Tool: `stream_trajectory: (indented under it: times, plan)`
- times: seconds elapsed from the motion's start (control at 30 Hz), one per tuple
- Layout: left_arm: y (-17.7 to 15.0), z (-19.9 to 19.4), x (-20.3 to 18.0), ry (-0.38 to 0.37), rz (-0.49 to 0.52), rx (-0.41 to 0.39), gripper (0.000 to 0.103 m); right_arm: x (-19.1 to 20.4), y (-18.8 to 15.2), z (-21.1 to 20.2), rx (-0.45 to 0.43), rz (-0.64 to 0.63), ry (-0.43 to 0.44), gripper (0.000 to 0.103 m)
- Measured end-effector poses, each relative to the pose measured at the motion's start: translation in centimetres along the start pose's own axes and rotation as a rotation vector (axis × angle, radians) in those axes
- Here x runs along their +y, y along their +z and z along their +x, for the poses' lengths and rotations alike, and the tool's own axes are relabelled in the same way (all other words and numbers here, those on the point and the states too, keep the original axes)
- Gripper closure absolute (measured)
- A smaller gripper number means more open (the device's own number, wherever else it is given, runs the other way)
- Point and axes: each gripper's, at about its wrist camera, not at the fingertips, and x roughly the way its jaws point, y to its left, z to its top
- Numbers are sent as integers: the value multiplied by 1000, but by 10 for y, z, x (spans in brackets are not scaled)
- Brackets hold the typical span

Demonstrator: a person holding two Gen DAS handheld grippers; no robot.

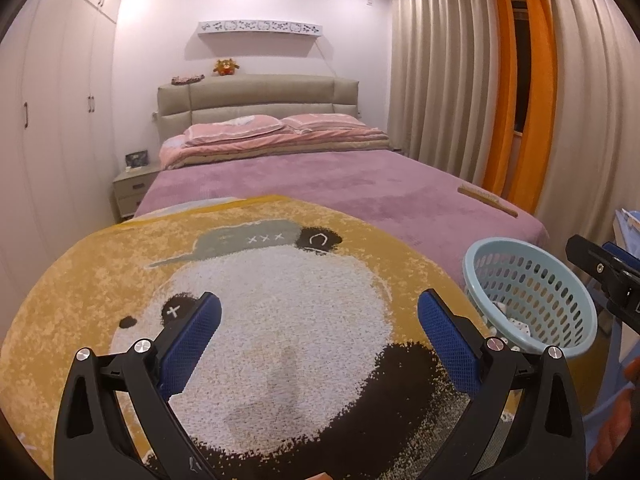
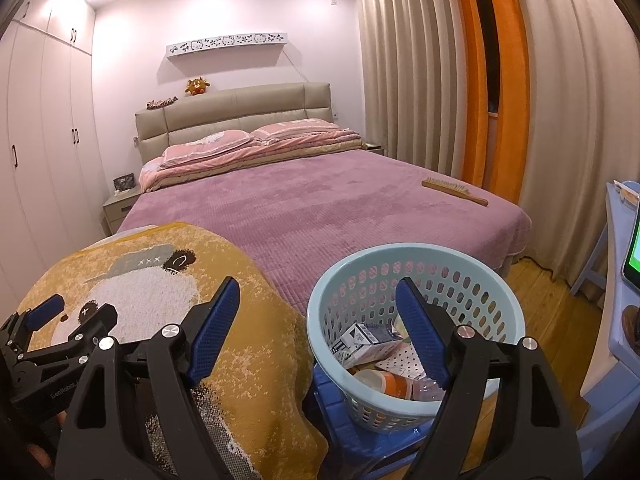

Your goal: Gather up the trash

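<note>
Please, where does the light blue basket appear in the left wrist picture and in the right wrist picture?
Left wrist view: the light blue basket sits at the right edge, beside the panda rug.
Right wrist view: it sits low and right of centre, trash inside, behind the right gripper, whose jaws stand open.
Shared landmark: the wooden brush on the purple bedspread.

"XXX" on rug (image 1: 256,264) panda's cap.

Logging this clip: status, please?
Left gripper open, empty, over the rug. Right gripper open, empty, above basket. Carton and bottle in basket. Nothing in the way.
</note>
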Motion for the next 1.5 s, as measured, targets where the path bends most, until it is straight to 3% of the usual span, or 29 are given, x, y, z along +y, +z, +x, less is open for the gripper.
stream_trajectory:
  times: [1.5]
  plan:
    - [0, -4, -8, 15, 28, -13, 7, -2, -2, 4, 20, 26, 5, 27]
